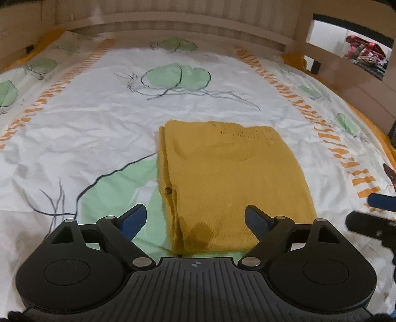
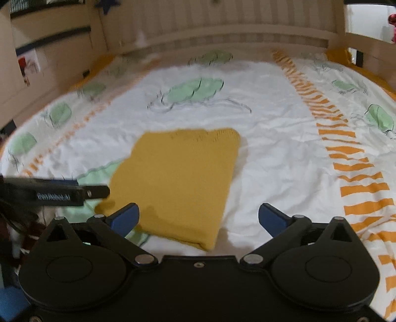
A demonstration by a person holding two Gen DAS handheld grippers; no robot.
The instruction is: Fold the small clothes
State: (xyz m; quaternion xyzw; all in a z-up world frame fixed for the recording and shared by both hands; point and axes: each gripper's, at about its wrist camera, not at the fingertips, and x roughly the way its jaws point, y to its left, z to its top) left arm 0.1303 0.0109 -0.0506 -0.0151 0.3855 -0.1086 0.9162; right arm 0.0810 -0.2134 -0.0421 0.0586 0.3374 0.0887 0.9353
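A mustard-yellow knit garment (image 1: 227, 178) lies folded into a flat rectangle on the bed sheet (image 1: 94, 128); the right wrist view shows the same garment (image 2: 180, 183), slightly blurred. My left gripper (image 1: 195, 218) hovers over the garment's near edge, open, with nothing pressed between its blue pads. My right gripper (image 2: 199, 218) is open wide above the garment's near right corner and holds nothing. The left gripper's finger (image 2: 74, 192) reaches in from the left of the right wrist view. The right gripper's fingertips (image 1: 378, 200) show at the right edge of the left wrist view.
The white sheet carries green leaf prints and orange striped bands (image 2: 346, 153). A wooden slatted headboard (image 1: 198, 22) closes the far side, with a wooden side rail (image 1: 346, 74) on the right. Cluttered items (image 1: 366, 52) sit beyond an opening at upper right.
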